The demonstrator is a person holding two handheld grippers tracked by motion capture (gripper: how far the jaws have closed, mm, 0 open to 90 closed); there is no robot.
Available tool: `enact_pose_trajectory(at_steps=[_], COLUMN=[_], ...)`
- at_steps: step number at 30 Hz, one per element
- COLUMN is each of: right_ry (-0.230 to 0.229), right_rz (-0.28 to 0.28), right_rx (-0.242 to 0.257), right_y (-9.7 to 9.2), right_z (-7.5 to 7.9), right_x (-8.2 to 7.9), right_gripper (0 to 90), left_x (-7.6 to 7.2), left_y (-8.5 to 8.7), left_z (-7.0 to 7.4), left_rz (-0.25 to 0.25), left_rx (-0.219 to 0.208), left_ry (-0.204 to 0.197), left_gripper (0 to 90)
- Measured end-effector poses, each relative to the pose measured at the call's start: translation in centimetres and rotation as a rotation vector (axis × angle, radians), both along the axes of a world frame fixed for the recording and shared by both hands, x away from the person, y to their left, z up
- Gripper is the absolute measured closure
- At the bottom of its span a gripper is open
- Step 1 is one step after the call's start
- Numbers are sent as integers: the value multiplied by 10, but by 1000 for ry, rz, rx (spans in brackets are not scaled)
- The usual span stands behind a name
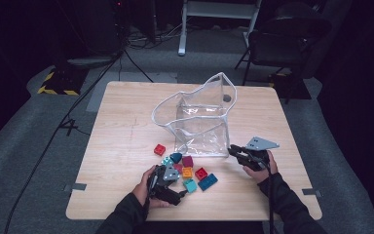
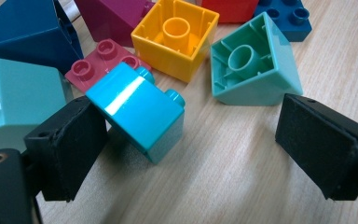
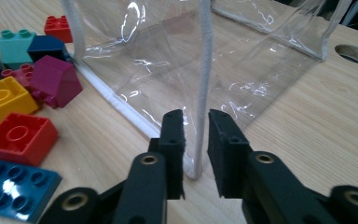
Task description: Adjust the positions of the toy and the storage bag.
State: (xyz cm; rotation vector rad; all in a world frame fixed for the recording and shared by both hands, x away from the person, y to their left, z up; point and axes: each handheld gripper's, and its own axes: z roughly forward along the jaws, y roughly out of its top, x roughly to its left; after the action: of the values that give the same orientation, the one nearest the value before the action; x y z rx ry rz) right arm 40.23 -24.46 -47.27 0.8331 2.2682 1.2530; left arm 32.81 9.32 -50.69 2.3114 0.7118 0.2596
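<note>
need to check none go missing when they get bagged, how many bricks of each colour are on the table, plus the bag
red bricks: 2
teal bricks: 3
blue bricks: 2
yellow brick: 1
magenta brick: 1
pink brick: 1
bag: 1
total: 11 (10 bricks and the bag)
</note>
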Motion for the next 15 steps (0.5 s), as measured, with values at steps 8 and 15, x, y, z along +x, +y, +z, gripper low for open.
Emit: enact_pose_trajectory(at_steps=[8,15], right_ry=[23,64], right_rz=[32,220], right_rx=[21,26], right_y=[-10,0], right_z=[4,1], right_x=[-22,-43], right_gripper=[614,498], left_x=[-9,-6], left_y=[19,55], left_z=[0,-1], left_rz=[22,93], left_rx=[0,16], left_ry=[0,15], left_gripper=[87,10])
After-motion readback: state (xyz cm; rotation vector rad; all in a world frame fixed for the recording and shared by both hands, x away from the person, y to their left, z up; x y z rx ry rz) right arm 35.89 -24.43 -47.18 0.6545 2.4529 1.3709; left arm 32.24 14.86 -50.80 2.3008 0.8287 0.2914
